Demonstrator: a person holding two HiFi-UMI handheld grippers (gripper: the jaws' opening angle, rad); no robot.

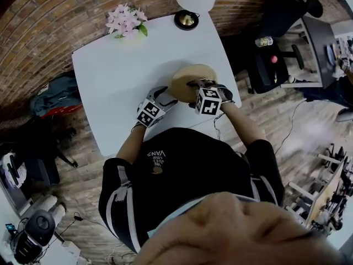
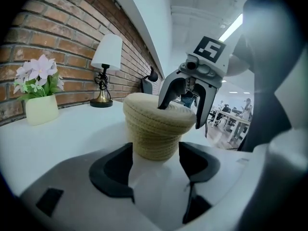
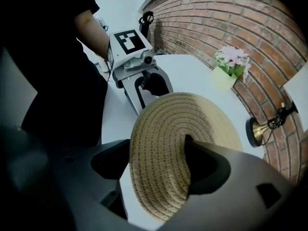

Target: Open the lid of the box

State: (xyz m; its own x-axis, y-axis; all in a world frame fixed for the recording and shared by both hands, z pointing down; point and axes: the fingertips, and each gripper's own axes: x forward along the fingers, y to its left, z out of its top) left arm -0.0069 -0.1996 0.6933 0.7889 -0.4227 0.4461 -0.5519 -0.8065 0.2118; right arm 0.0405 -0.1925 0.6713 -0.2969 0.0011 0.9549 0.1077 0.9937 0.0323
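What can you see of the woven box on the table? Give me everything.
The box is round, made of tan coiled rope, and stands upright on the white table near its edge. Its lid, a wider spiral disc, is on and overhangs the body. The open fingers of the left gripper flank the body. The right gripper, also open, straddles the lid's rim from above, with one finger over the top.

Soft, even light fills the head view, leaving the white worktop bright with only faint shadows, while the wide lens bows the brick wall and darkens the corners. In the left gripper view a ceiling strip light glares and washes out the far room inside a black rim. The right gripper view is dimmer, with the right claw near-black and soft against the lit lid.
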